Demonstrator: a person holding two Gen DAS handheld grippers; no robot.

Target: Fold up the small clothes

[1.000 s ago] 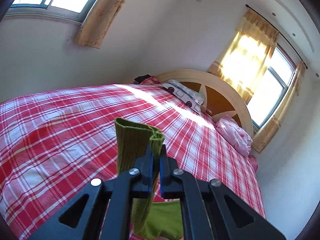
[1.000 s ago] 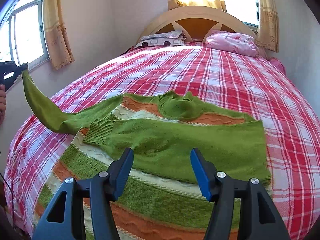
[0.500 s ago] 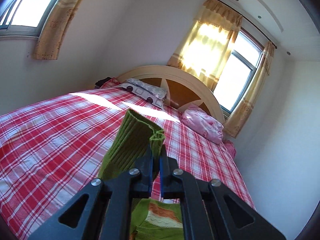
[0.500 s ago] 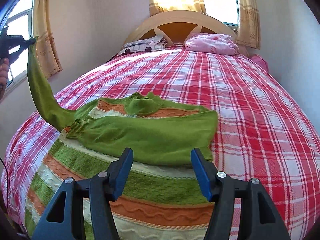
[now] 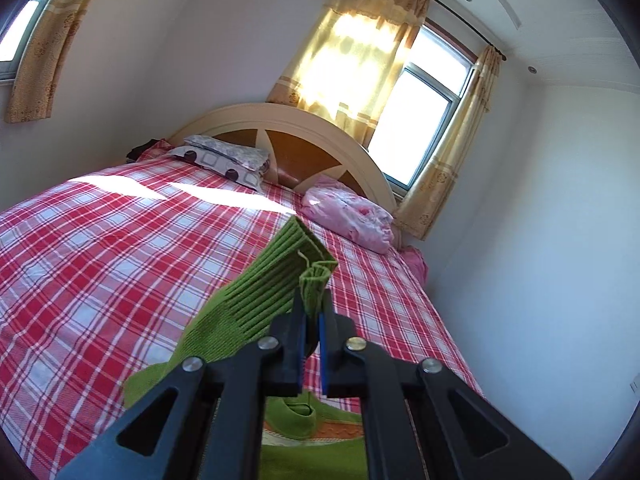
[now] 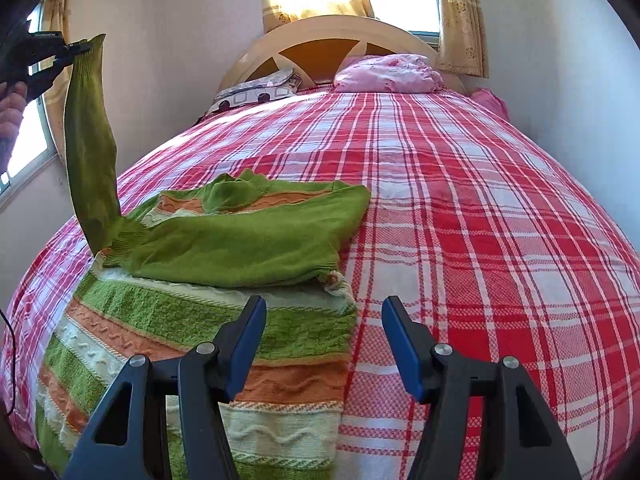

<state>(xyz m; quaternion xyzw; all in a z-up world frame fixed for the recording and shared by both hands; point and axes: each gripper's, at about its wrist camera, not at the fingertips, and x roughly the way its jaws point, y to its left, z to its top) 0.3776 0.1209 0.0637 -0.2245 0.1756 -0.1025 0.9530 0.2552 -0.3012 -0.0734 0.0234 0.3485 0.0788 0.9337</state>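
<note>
A: Left wrist view: the left hand-held gripper (image 5: 311, 316) has its jaws pinched together on the ribbed green cuff (image 5: 298, 256) of a sleeve, held up above the bed (image 5: 100, 248).

B: And from the right wrist?

A: That gripper shows at the upper left, with a hand (image 6: 10, 108) behind it at the edge. The sleeve (image 6: 90, 148) hangs from it in a long, nearly upright strip down to the sweater (image 6: 224, 280).

B: Where does the sweater lie?

A: On the red and white checked bedspread, on the left part of the bed nearest the camera. Its body is striped green, orange and cream. Its other green sleeve is folded across the chest, under the collar (image 6: 236, 192).

B: The right hand-held gripper (image 6: 324, 344)?

A: Jaws apart, about half open, nothing between the blue pads. It hovers over the right edge of the sweater, one finger above the knit, the other above the bedspread.

B: Anything else on the bed?

A: Two pillows by the curved headboard (image 6: 336, 36): a grey patterned one (image 6: 256, 92) on the left, a pink one (image 6: 388, 74) on the right. Yellow curtains (image 5: 352, 52) hang at the window behind.
</note>
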